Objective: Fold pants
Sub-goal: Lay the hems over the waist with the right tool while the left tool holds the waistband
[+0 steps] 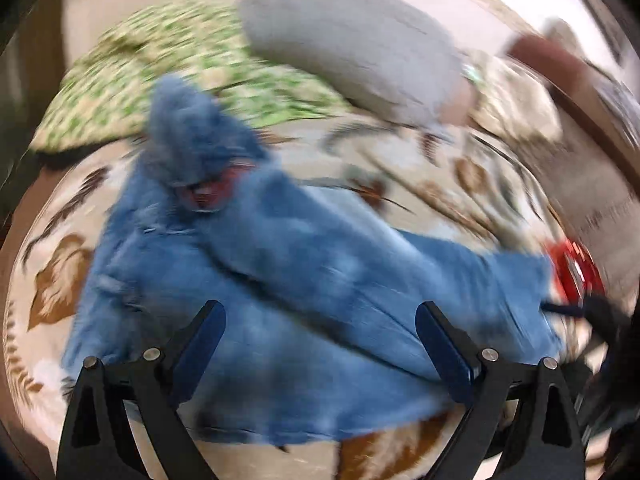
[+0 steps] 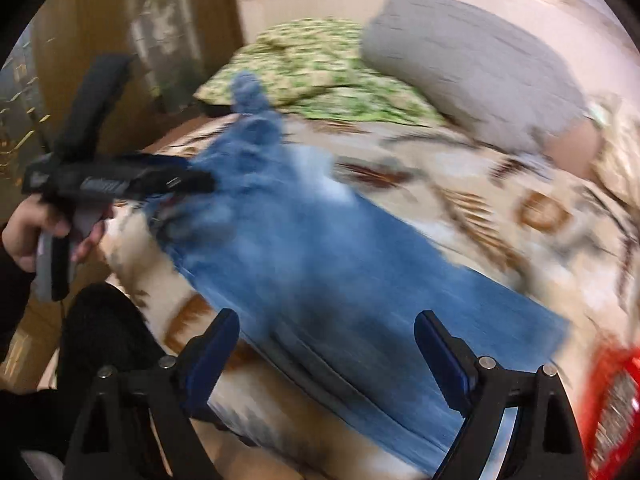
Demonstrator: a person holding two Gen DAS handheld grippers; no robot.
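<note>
Blue denim pants point(image 1: 280, 280) lie spread on a bed with a leaf-patterned cover point(image 1: 460, 184), one end bunched up toward the pillows. My left gripper point(image 1: 320, 320) hangs open above the cloth, nothing between its fingers. In the right wrist view the pants point(image 2: 320, 264) run from far left to near right, and my right gripper point(image 2: 326, 328) is open over them, empty. The left gripper's body point(image 2: 116, 182) shows at the left of that view, held by a hand point(image 2: 24, 236). Both views are motion-blurred.
A green patterned pillow point(image 2: 320, 68) and a grey pillow point(image 2: 472, 68) lie at the head of the bed. A red object point(image 2: 612, 400) sits at the right edge. A wooden wardrobe point(image 2: 100, 12) stands to the left. A dark sleeve point(image 2: 100, 332) is near the bed's edge.
</note>
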